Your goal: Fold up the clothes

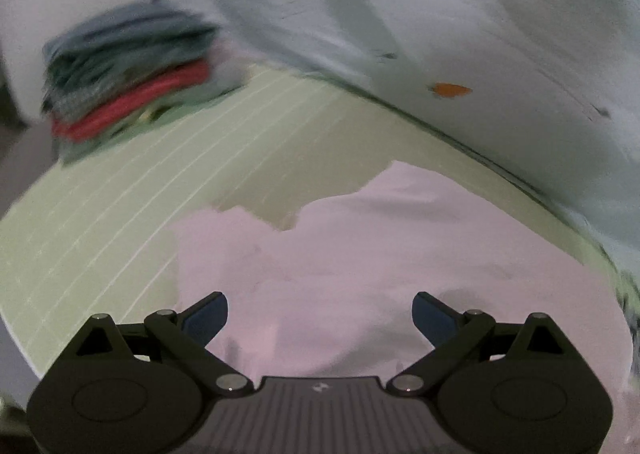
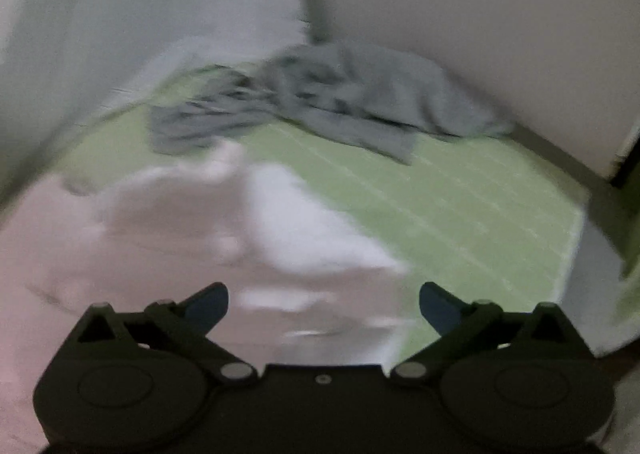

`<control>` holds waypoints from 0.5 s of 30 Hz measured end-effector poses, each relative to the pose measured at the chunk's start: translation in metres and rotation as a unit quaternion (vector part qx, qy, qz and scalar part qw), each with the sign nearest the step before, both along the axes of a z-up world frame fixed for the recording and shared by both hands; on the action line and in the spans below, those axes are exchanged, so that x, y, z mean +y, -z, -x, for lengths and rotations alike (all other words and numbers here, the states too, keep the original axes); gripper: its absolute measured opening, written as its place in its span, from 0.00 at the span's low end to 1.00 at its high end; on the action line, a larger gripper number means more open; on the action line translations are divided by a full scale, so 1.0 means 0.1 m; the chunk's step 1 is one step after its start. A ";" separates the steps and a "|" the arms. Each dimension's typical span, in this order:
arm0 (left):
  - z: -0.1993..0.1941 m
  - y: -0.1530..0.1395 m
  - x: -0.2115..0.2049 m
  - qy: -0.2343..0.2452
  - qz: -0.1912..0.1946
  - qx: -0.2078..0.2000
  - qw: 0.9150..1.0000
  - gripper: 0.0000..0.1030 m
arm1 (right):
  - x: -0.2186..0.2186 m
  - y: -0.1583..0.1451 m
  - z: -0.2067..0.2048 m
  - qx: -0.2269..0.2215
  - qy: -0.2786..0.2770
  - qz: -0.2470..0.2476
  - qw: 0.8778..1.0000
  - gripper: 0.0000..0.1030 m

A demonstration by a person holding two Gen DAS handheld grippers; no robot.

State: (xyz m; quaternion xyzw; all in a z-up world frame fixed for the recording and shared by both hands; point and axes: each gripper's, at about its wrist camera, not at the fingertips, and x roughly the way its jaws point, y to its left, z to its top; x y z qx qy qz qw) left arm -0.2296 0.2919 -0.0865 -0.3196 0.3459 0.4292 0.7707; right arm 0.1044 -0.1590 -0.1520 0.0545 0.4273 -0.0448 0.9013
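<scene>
A pale pink garment (image 1: 360, 254) lies spread and rumpled on the green striped mat (image 1: 140, 181). My left gripper (image 1: 320, 314) hangs just above its near part, jaws wide apart, nothing between them. In the right wrist view the same pink garment (image 2: 200, 234) shows blurred at lower left on the mat (image 2: 460, 213). My right gripper (image 2: 324, 306) stands open over its edge, with no cloth pressed by the pads. A crumpled grey garment (image 2: 340, 101) lies at the far side of the mat by the wall.
A stack of folded clothes (image 1: 128, 85), grey, teal and red, sits at the mat's far left corner. A light blue sheet with orange marks (image 1: 440, 33) borders the mat. A white wall (image 2: 500, 13) rises behind the grey garment.
</scene>
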 end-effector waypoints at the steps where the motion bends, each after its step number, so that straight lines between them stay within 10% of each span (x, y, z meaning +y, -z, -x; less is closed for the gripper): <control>1: 0.09 0.06 0.07 -0.015 0.015 -0.006 1.000 0.95 | 0.06 0.00 0.01 0.002 -0.008 -0.008 1.000 1.00; 15: 0.65 1.04 0.62 -0.110 0.251 -0.070 0.959 0.92 | 0.37 0.41 0.31 0.087 0.050 -0.014 0.995 1.00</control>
